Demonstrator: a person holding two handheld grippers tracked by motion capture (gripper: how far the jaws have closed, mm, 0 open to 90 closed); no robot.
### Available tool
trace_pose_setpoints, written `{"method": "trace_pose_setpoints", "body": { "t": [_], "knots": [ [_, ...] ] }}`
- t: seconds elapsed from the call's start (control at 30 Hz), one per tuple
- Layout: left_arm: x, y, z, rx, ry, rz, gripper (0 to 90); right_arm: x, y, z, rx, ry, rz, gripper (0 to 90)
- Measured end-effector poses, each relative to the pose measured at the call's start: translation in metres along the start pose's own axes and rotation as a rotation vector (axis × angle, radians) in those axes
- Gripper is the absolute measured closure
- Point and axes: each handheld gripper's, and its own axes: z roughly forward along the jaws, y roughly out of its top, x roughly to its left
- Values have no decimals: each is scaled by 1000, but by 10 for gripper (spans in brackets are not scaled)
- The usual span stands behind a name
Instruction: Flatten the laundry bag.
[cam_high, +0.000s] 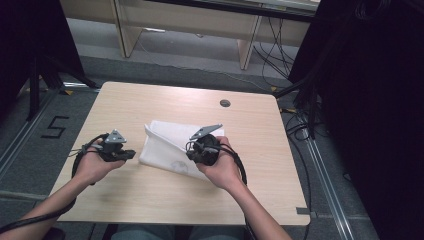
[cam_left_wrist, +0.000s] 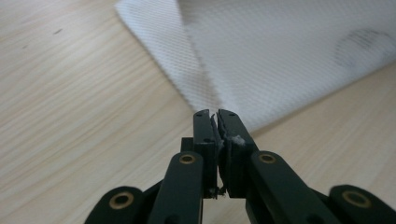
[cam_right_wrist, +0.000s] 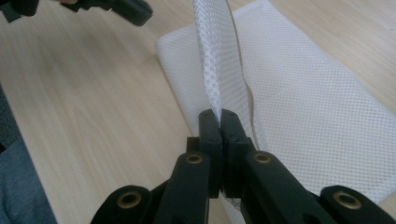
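Note:
A white mesh cloth (cam_high: 167, 145) lies folded in the middle of the wooden table (cam_high: 125, 105). My right gripper (cam_high: 192, 152) is at the cloth's near right side. In the right gripper view its jaws (cam_right_wrist: 219, 114) are shut on a raised fold of the cloth (cam_right_wrist: 303, 107), which stands up as a strip. My left gripper (cam_high: 131, 154) hovers just left of the cloth, apart from it. In the left gripper view its jaws (cam_left_wrist: 215, 114) are shut with nothing held, pointing at the cloth's edge (cam_left_wrist: 280, 51). The left gripper (cam_right_wrist: 135, 11) also appears at the top left of the right gripper view.
A round grey cap (cam_high: 225, 103) sits in the table's far side. A light wooden bench (cam_high: 190, 22) stands beyond the table, with cables (cam_high: 275, 50) on the floor at the right. Dark curtains flank both sides.

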Motion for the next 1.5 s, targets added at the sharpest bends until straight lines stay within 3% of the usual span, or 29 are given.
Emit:
{"method": "trace_pose_setpoints", "body": {
  "t": [0.07, 0.13, 0.2, 0.27, 0.43, 0.47, 0.5, 0.53, 0.57, 0.6, 0.63, 0.67, 0.73, 0.83, 0.87, 1.1, 1.23, 1.37, 1.5],
  "knots": [
    [2, -1, 2, 0, 3, -21, 856, 6, -3, -3, 10, 9, -14, 900],
    [6, -1, 2, 7, 17, -9, 849, 13, -9, -5, 9, 31, -49, 900],
    [7, -1, 2, -1, 22, -14, 848, 17, -13, -6, 17, 43, -39, 900],
    [8, -1, 1, -5, 22, -20, 848, 19, -15, -6, 2, 45, -51, 900],
    [11, 0, -1, -17, 35, -38, 848, 28, -23, -10, 25, 87, -82, 900],
    [12, 0, -2, -29, 35, -43, 848, 32, -25, -9, 31, 101, -65, 900],
    [13, 1, -3, -42, 41, -60, 848, 33, -27, -8, 24, 108, -96, 900],
    [14, 1, -3, -54, 43, -62, 849, 35, -29, -9, 32, 121, -80, 900],
    [15, 1, -4, -63, 41, -70, 849, 36, -31, -8, 31, 131, -100, 900],
    [16, 1, -5, -61, 45, -70, 849, 39, -34, -7, 58, 133, -81, 900],
    [14, 0, -3, -93, 44, -103, 849, 39, -34, -7, 58, 133, -81, 900],
    [14, 0, -3, -96, 49, -109, 849, 40, -36, -6, 64, 151, -91, 900],
    [15, 0, -4, -79, 47, -86, 848, 45, -43, -3, 91, 178, -120, 900],
    [15, 1, -5, -74, 41, -82, 846, 49, -49, -1, 117, 194, -128, 900],
    [13, 1, -3, -105, 49, -102, 845, 51, -51, 0, 122, 202, -133, 900],
    [3, 4, -1, -113, 37, -77, 825, 60, -75, 14, 226, 254, -127, 900],
    [-7, 7, 1, -128, 0, -48, 809, 62, -83, 20, 249, 258, -115, 900],
    [-20, 8, 5, -115, -59, -19, 785, 62, -85, 24, 260, 254, -135, 884],
    [-33, 10, 7, -100, -102, 36, 748, 64, -86, 21, 264, 251, -100, 758]
  ]
}}
